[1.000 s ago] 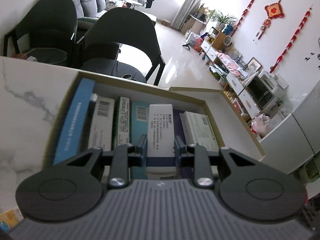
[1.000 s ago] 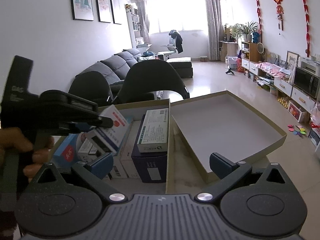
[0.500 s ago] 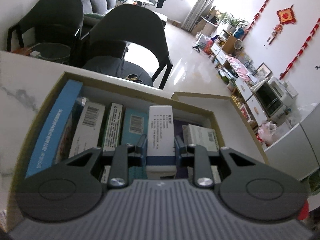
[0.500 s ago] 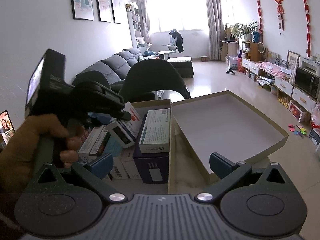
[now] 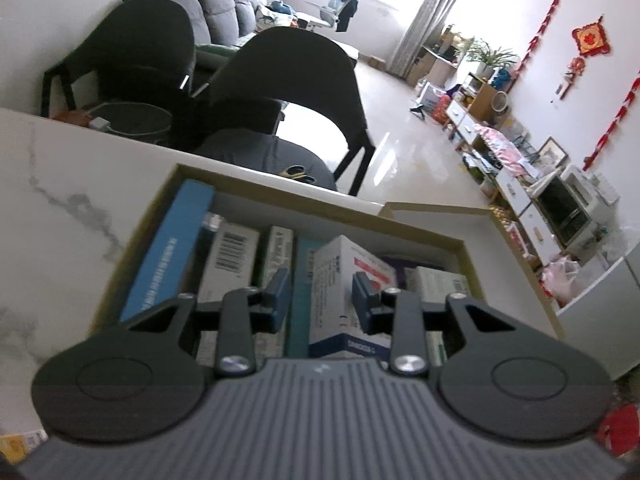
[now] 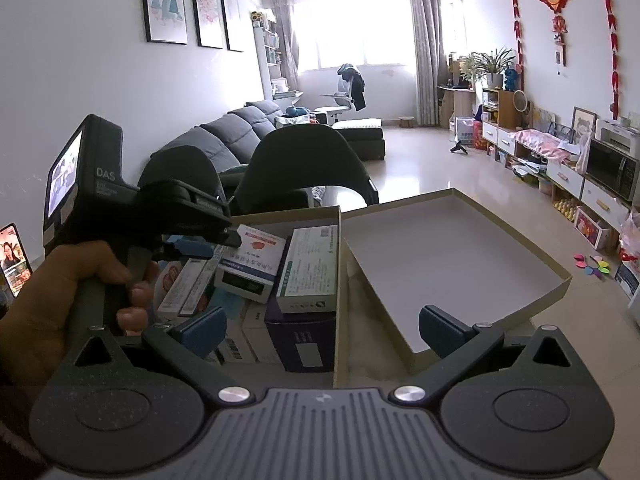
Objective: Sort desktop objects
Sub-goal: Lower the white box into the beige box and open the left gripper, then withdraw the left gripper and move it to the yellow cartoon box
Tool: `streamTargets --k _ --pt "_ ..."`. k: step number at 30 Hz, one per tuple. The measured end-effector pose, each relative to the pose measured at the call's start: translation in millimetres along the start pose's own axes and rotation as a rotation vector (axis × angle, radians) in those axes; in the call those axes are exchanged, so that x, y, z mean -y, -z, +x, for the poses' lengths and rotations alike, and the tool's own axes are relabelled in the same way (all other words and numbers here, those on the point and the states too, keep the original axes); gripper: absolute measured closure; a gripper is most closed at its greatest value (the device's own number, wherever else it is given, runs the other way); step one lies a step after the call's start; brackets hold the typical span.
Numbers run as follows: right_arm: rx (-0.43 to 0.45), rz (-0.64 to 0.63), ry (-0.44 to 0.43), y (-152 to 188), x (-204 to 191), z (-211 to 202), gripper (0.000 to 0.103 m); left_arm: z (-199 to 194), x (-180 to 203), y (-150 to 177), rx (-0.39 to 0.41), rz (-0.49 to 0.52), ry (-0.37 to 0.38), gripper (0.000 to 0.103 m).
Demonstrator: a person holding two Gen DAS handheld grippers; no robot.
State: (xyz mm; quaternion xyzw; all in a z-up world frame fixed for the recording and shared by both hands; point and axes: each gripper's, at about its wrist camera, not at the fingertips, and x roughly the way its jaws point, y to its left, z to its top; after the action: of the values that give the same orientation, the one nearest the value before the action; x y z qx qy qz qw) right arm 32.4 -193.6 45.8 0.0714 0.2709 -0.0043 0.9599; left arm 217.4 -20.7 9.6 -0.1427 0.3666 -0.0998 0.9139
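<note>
Carton [image 5: 344, 280], white with a red band and navy base, sits tilted between the opening left tool [image 5: 322, 294].

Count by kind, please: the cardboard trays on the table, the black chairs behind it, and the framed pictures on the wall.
Cardboard trays: 2, a filled tray and an empty tray
Black chairs: 2, left chair and right chair
Framed pictures: 3
Total: 7
</note>
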Motion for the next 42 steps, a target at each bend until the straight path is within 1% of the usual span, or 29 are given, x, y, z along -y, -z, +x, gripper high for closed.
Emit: streamTargets --k 3,8,10,15,20,21,25,29,32,36,38,40,42 --pt "0.000 -0.005 -0.003 0 -2 0 0.000 2 2 0 -0.005 0.004 -0.006 0.072" --pt "0.002 -0.011 -0.002 -1 -6 -1 0.000 9 11 -1 -0.016 0.039 0.008 0.072" --pt "0.005 -0.012 -0.001 -2 -7 -2 0.000 11 14 -1 -0.022 0.042 0.021 0.077" --pt "0.010 -0.016 0.006 -2 -10 -5 0.000 13 17 0 -0.027 0.043 0.030 0.077" --pt "0.015 -0.020 0.013 -2 -12 -8 0.000 4 7 -1 -0.022 0.011 0.053 0.074" --pt "0.015 -0.021 0.014 -2 -12 -8 0.000 2 6 -1 -0.017 0.010 0.056 0.071" --pt "0.016 -0.023 0.014 -2 -15 -9 0.000 -9 3 -1 -0.001 0.019 0.058 0.064" --pt "0.017 -0.029 0.011 -1 -19 -12 0.000 -24 -1 -1 0.013 0.021 0.069 0.059" --pt "0.017 -0.037 0.009 -1 -24 -13 0.000 -36 -5 0 0.031 0.036 0.074 0.052" --pt "0.013 -0.046 0.004 0 -29 -14 0.000 -52 -12 2 0.042 0.062 0.072 0.038" --pt "0.009 -0.051 0.003 1 -32 -13 0.000 -59 -16 3 0.041 0.070 0.075 0.034" --pt "0.004 -0.056 0.003 2 -35 -13 0.000 -67 -21 5 0.045 0.078 0.080 0.028" --pt "-0.002 -0.063 0.001 3 -39 -12 0.000 -76 -27 7 0.057 0.088 0.080 0.024"
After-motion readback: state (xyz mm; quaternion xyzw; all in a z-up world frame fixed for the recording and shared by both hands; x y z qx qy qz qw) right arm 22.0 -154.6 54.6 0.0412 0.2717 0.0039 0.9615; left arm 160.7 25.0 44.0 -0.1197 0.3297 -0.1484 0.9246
